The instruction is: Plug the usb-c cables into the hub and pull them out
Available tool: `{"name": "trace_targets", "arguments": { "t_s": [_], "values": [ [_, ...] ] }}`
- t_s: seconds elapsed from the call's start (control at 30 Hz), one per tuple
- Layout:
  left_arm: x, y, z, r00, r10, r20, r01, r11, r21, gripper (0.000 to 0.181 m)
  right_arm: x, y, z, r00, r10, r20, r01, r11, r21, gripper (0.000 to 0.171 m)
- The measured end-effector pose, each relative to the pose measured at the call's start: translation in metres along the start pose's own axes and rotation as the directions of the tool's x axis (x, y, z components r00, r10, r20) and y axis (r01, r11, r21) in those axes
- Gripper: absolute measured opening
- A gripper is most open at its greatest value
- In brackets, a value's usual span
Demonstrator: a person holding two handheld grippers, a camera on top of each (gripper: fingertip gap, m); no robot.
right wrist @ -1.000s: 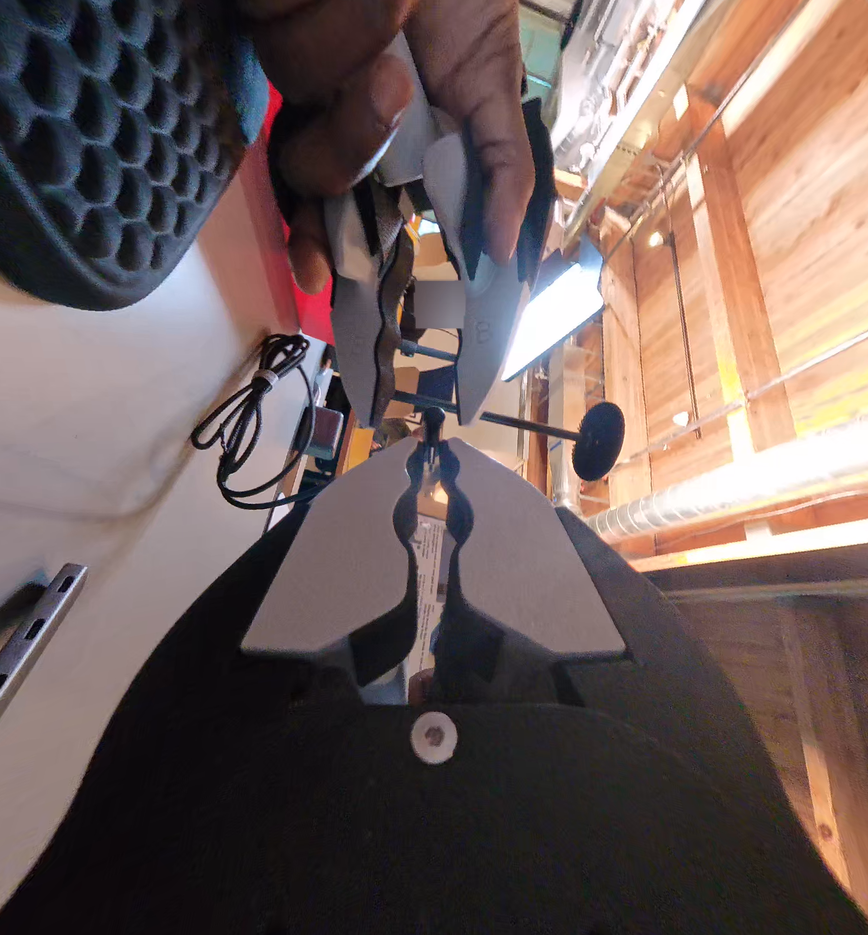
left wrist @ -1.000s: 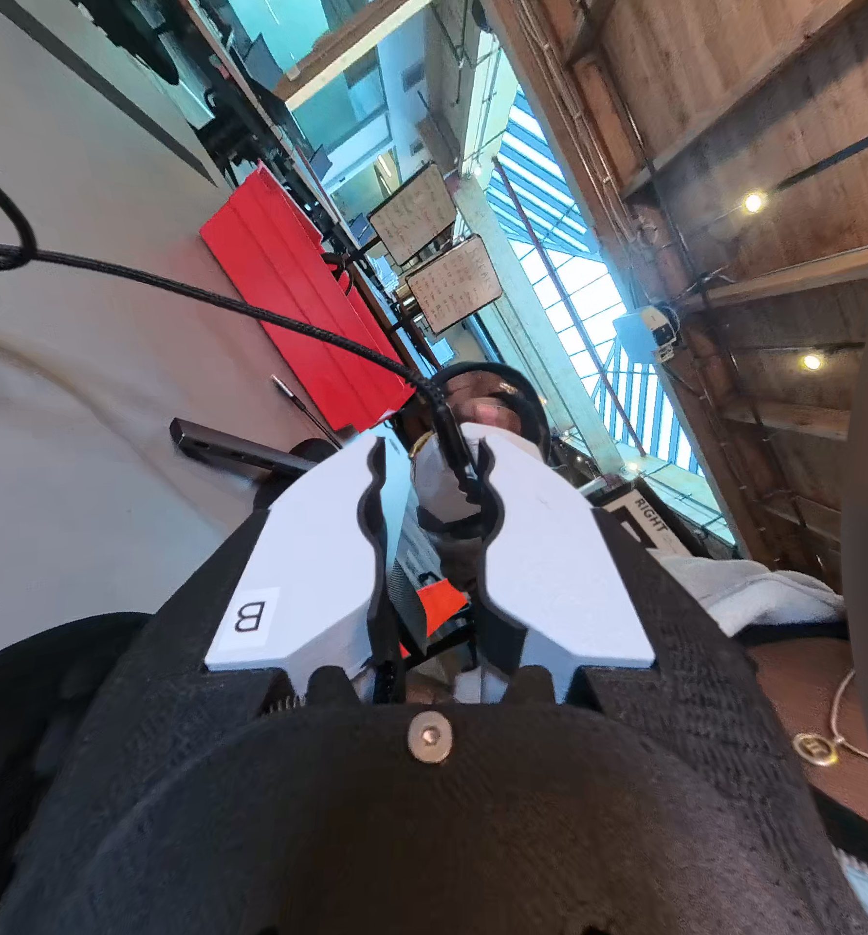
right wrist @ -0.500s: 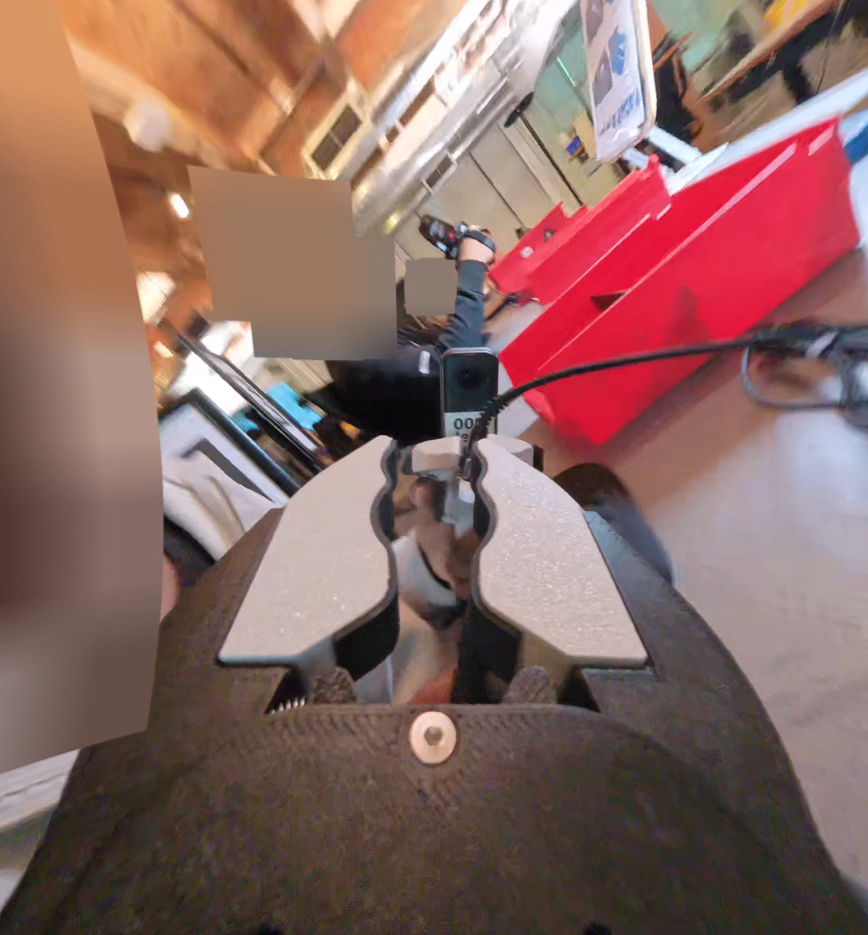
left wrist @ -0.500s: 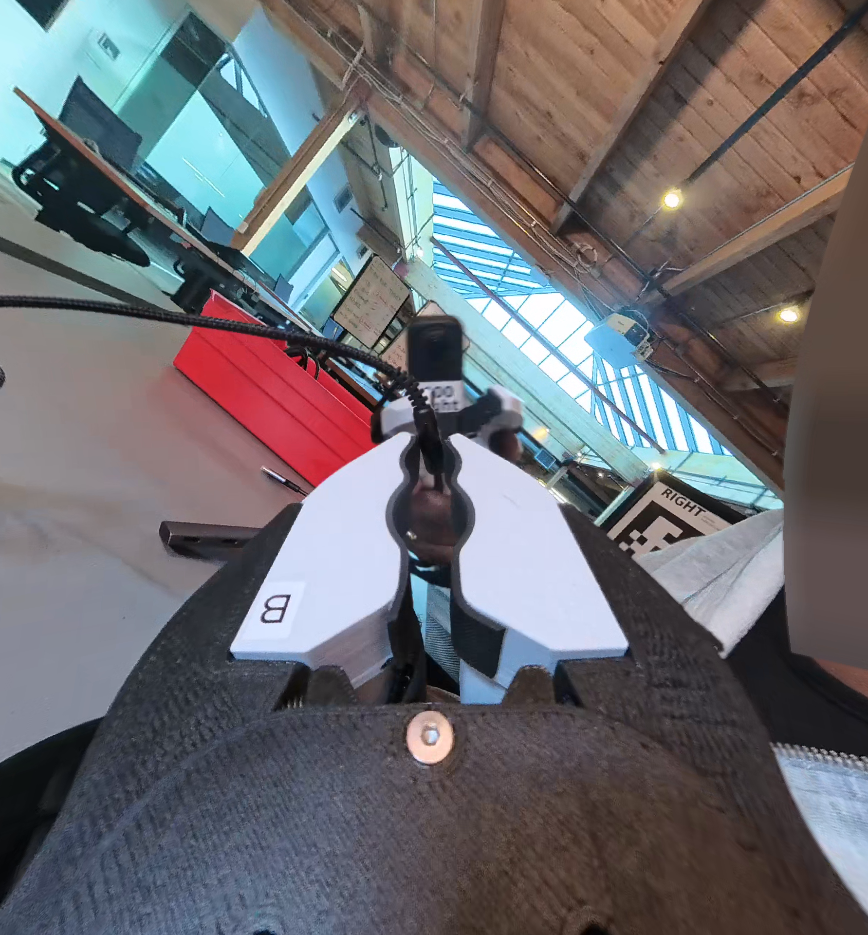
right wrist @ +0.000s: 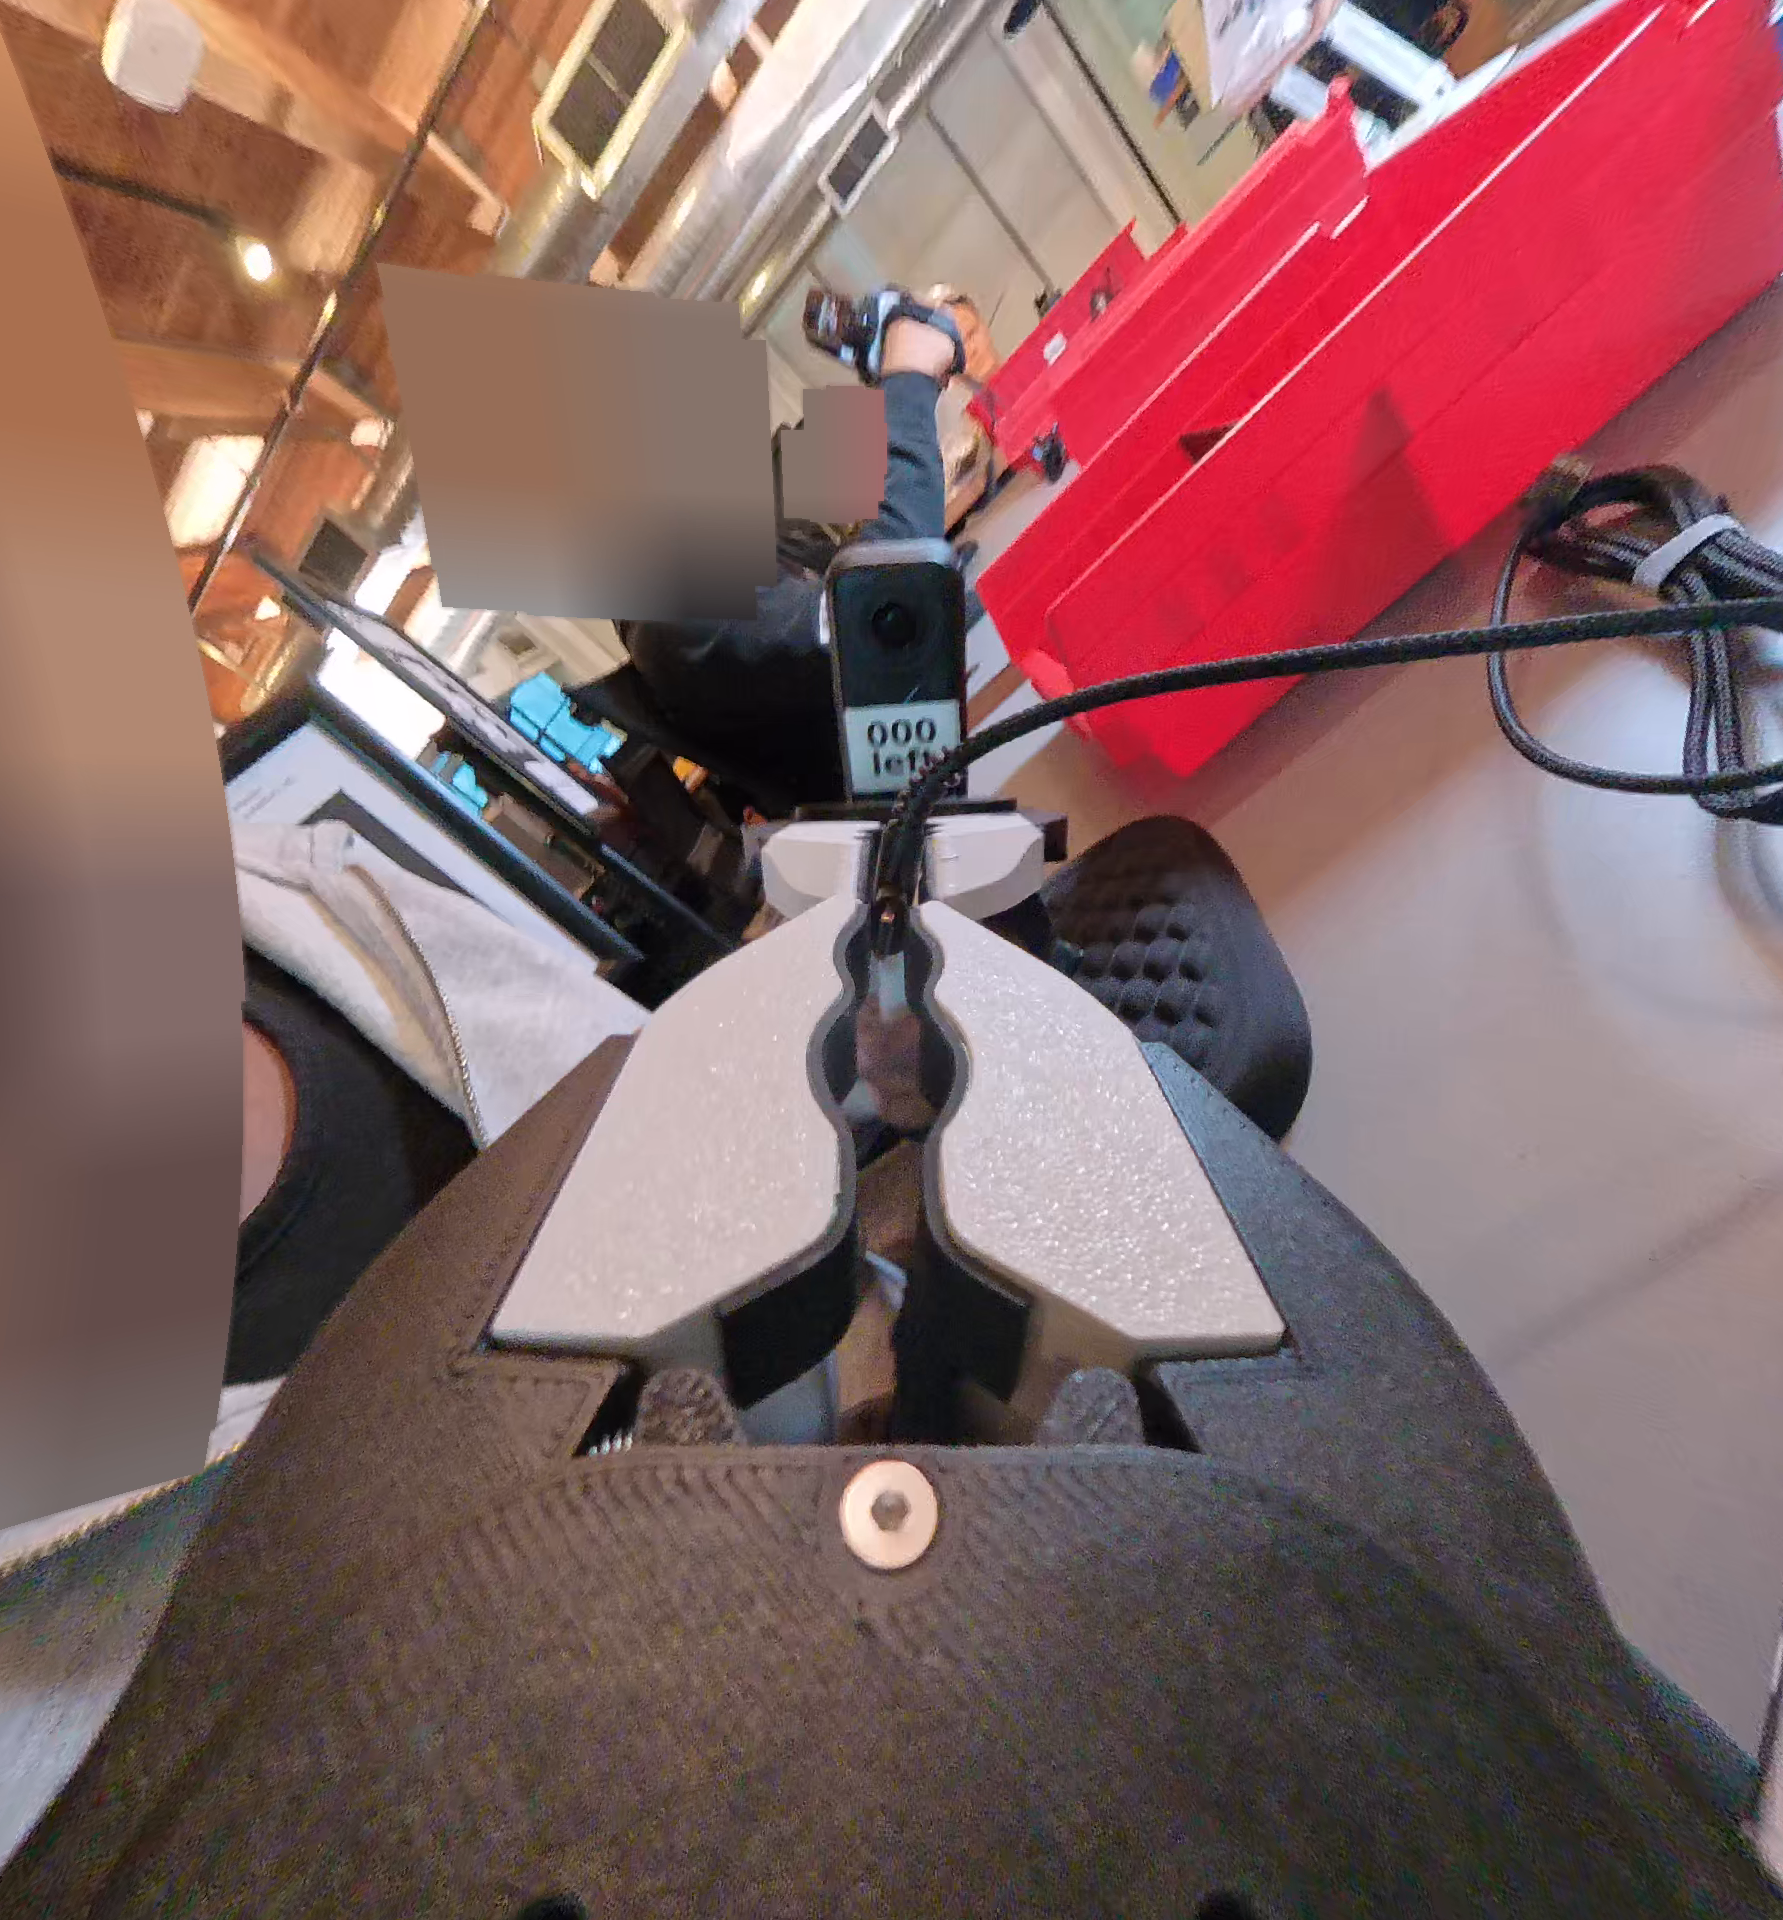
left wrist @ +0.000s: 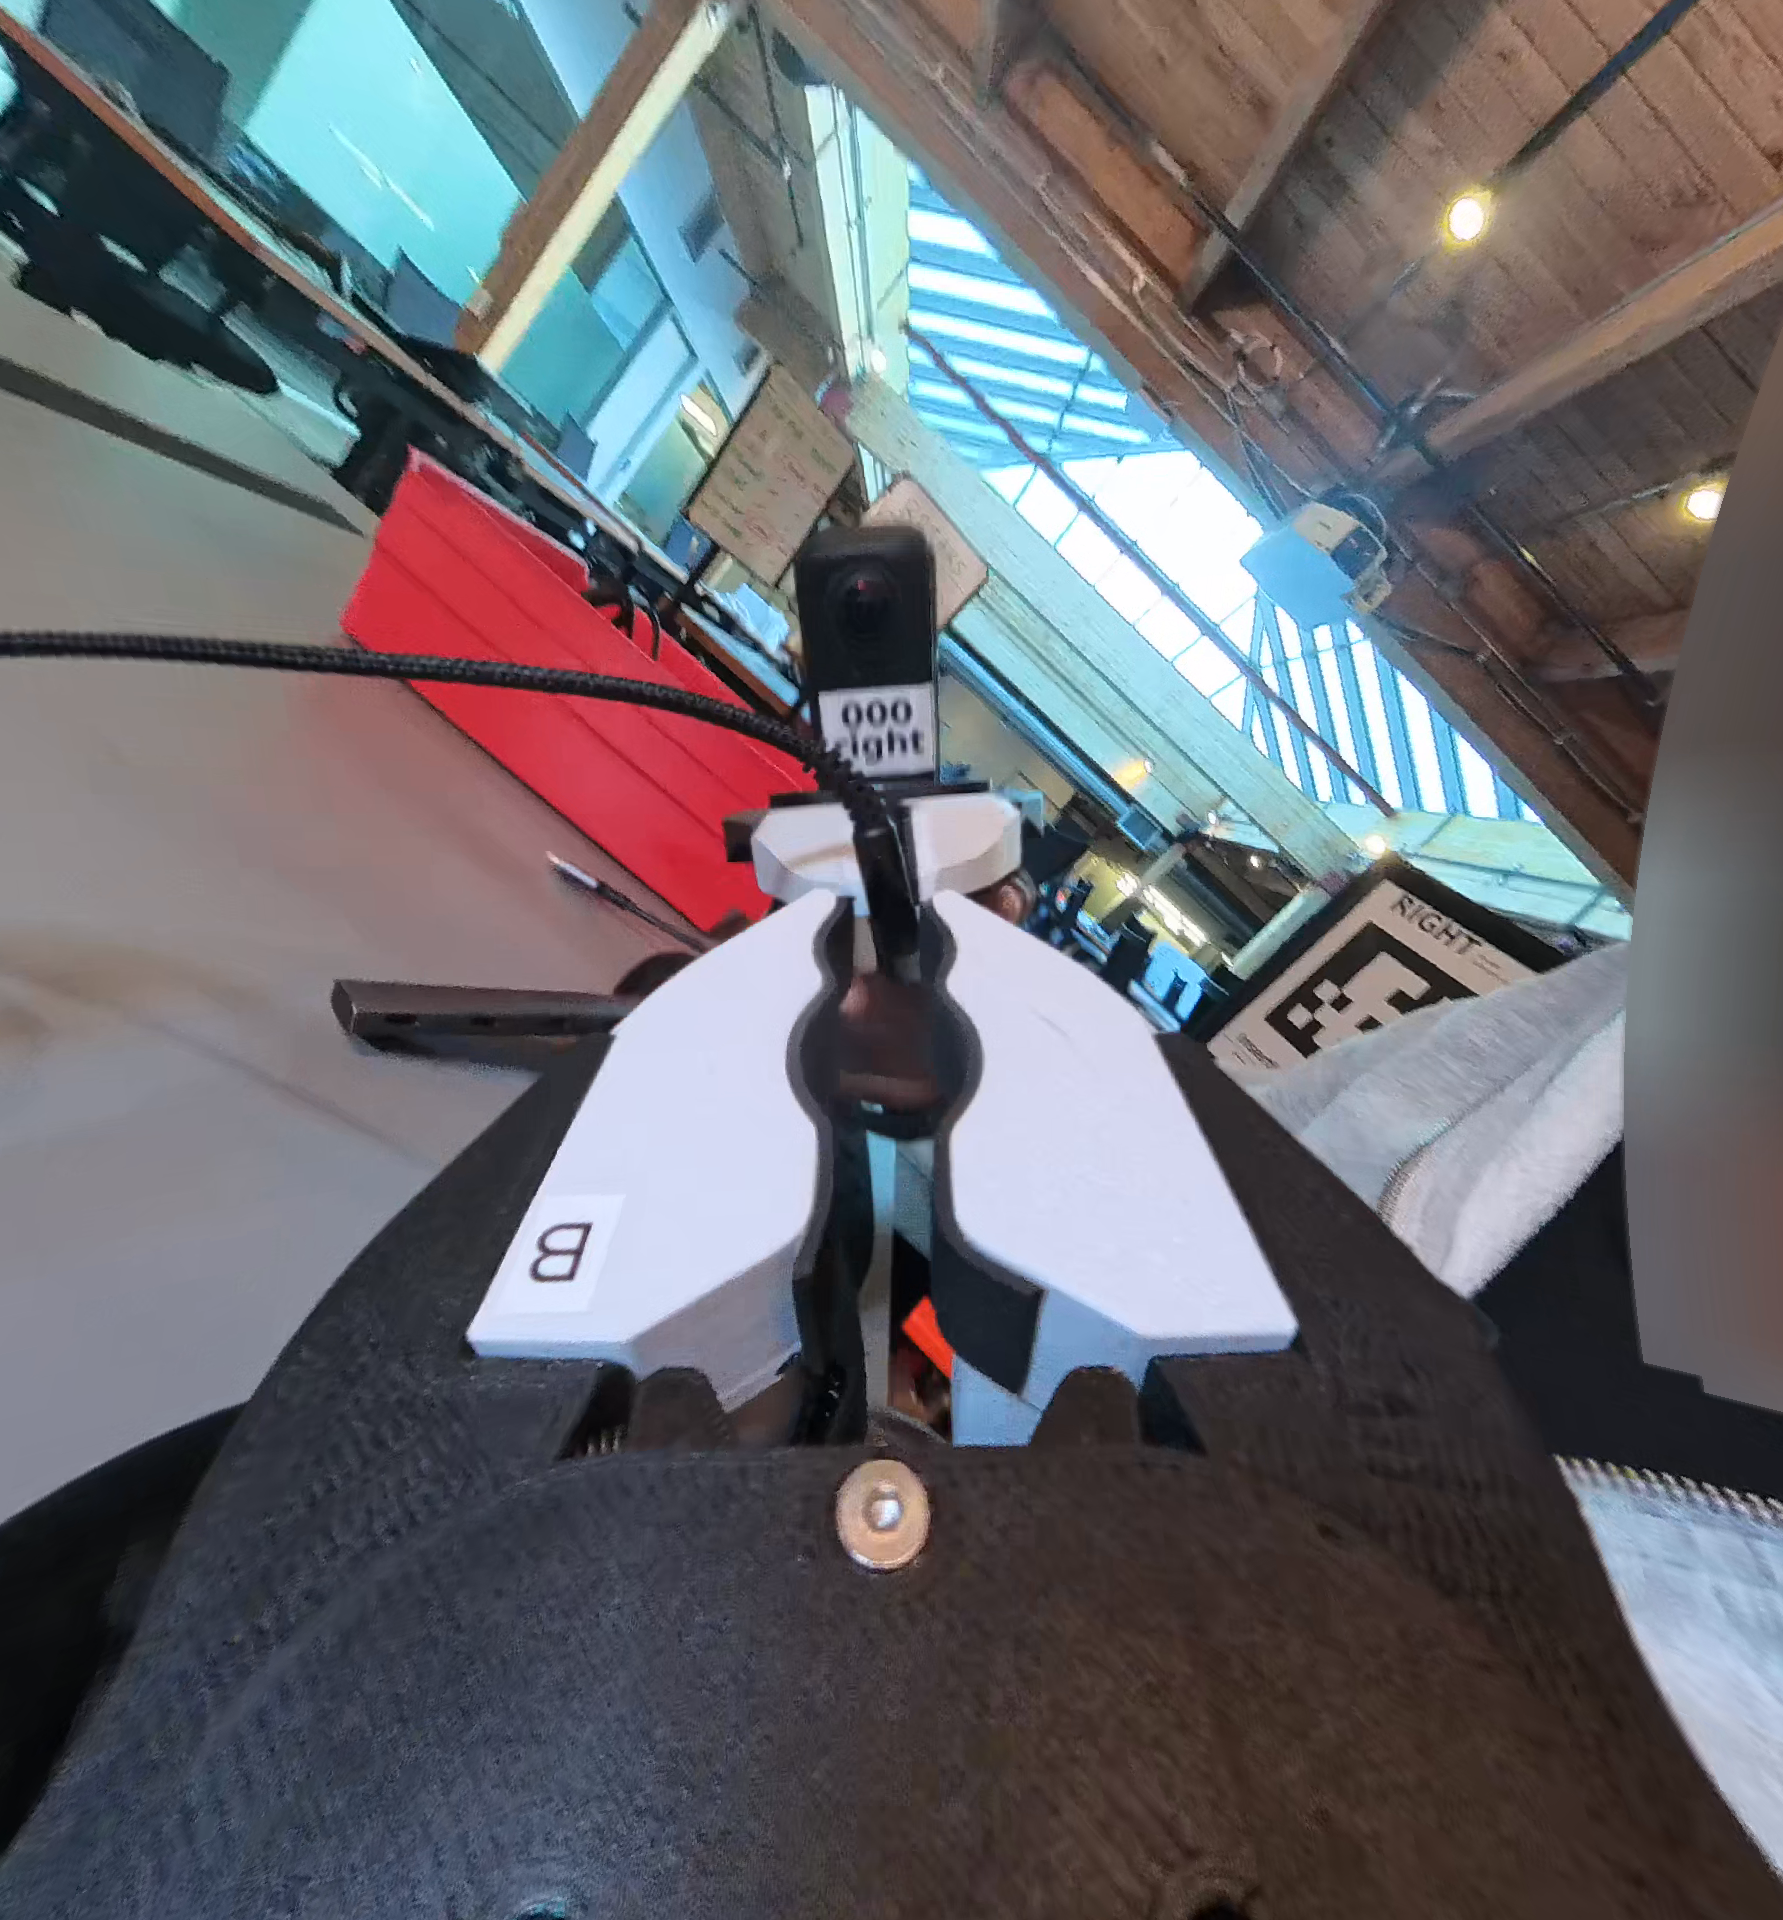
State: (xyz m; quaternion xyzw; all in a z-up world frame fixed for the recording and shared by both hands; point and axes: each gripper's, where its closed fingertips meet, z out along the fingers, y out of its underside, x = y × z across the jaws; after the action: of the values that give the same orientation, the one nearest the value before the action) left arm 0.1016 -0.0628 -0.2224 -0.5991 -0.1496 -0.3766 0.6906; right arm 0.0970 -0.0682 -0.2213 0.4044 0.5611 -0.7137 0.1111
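A black braided usb-c cable (left wrist: 367,660) runs in from the left and ends in a plug (left wrist: 892,914) pinched between my left gripper's (left wrist: 887,925) white fingertips. My right gripper (left wrist: 887,842) faces it tip to tip, its camera above. In the right wrist view the same cable (right wrist: 1386,649) drops to the plug (right wrist: 887,914), whose silver end sits between my right gripper's (right wrist: 887,935) nearly closed grey fingertips, with the left gripper (right wrist: 897,862) just beyond. The dark grey hub (left wrist: 471,1023) lies on the table to the left, apart from both grippers.
Red boxes (left wrist: 554,665) stand along the table's far side and also show in the right wrist view (right wrist: 1386,395). A second cable end (left wrist: 596,883) lies near the hub. The coiled cable bundle (right wrist: 1697,644) and a black honeycomb pad (right wrist: 1178,966) lie on the table. A person stands behind. The grippers are tip to tip, or close to it.
Both grippers have swung round to face each other and closed in tip to tip. The plug, held by the left gripper a second ago, now sits between both sets of fingertips.
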Motion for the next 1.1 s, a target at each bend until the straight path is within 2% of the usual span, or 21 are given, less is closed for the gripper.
{"name": "trace_targets", "arguments": {
  "t_s": [0.03,0.17,0.37,0.4,0.47,0.53,0.6,0.67,0.73,0.77,0.8,0.93,1.03,1.07,1.1],
  "values": [
    [0.000,0.003,0.000,1.000,-0.005,-0.003,0.005,1.000,-0.031,0.014,0.000,0.003,-0.001,1.000,-0.004,-0.001,0.004,0.999,-0.034,0.006],
    [0.000,0.009,0.001,1.000,-0.003,-0.014,0.002,0.996,-0.090,0.014,0.000,0.010,-0.002,1.000,-0.017,-0.019,0.015,0.992,-0.127,0.005],
    [0.000,0.010,0.002,1.000,0.009,-0.015,-0.010,0.996,-0.092,0.009,0.001,0.012,-0.003,0.998,-0.048,-0.045,0.039,0.983,-0.182,0.006],
    [0.000,0.012,0.003,1.000,0.022,-0.006,-0.023,0.995,-0.100,0.009,0.000,0.010,-0.006,0.996,-0.061,-0.058,0.049,0.980,-0.192,0.012],
    [-0.001,0.012,0.002,0.999,0.034,-0.001,-0.034,0.995,-0.095,0.009,0.005,-0.004,-0.024,0.986,-0.103,-0.129,0.077,0.979,-0.188,0.034],
    [0.000,0.012,0.000,1.000,0.025,-0.012,-0.026,0.996,-0.085,0.009,0.024,-0.015,-0.053,0.957,-0.129,-0.259,0.075,0.975,-0.207,0.038],
    [0.001,0.012,0.000,0.999,0.022,-0.029,-0.025,0.996,-0.081,0.009,0.048,-0.011,-0.086,0.928,-0.054,-0.369,-0.047,0.965,-0.259,0.040],
    [0.001,0.013,0.000,0.999,0.025,-0.039,-0.028,0.996,-0.081,0.009,0.074,0.004,-0.114,0.871,0.070,-0.487,-0.243,0.921,-0.303,0.036],
    [0.002,0.012,-0.001,0.998,0.019,-0.052,-0.022,0.997,-0.073,0.009,0.087,0.023,-0.126,0.843,0.087,-0.530,-0.332,0.860,-0.387,0.036],
    [0.002,0.010,-0.001,0.998,0.010,-0.058,-0.014,0.998,-0.064,0.009,0.093,0.031,-0.130,0.832,0.088,-0.548,-0.368,0.827,-0.426,0.041],
    [0.002,0.009,-0.003,0.998,0.000,-0.064,-0.003,0.999,-0.052,0.009,0.097,0.037,-0.129,0.830,0.108,-0.547,-0.400,0.800,-0.448,0.045],
    [0.002,0.003,-0.006,0.996,-0.032,-0.085,0.031,0.999,-0.018,0.009,0.102,0.054,-0.114,0.841,0.241,-0.485,-0.494,0.708,-0.504,0.042],
    [0.002,0.003,-0.006,0.995,-0.037,-0.090,0.035,0.999,-0.017,0.009,0.102,0.058,-0.096,0.842,0.344,-0.415,-0.530,0.672,-0.517,0.031],
    [0.002,0.003,-0.006,0.995,-0.038,-0.088,0.037,0.999,-0.017,0.009,0.104,0.058,-0.093,0.846,0.349,-0.403,-0.525,0.673,-0.521,0.020],
    [0.001,0.003,-0.006,0.996,-0.041,-0.081,0.040,0.999,-0.016,0.009,0.103,0.057,-0.089,0.850,0.364,-0.381,-0.522,0.680,-0.515,0.019]
  ]
}}
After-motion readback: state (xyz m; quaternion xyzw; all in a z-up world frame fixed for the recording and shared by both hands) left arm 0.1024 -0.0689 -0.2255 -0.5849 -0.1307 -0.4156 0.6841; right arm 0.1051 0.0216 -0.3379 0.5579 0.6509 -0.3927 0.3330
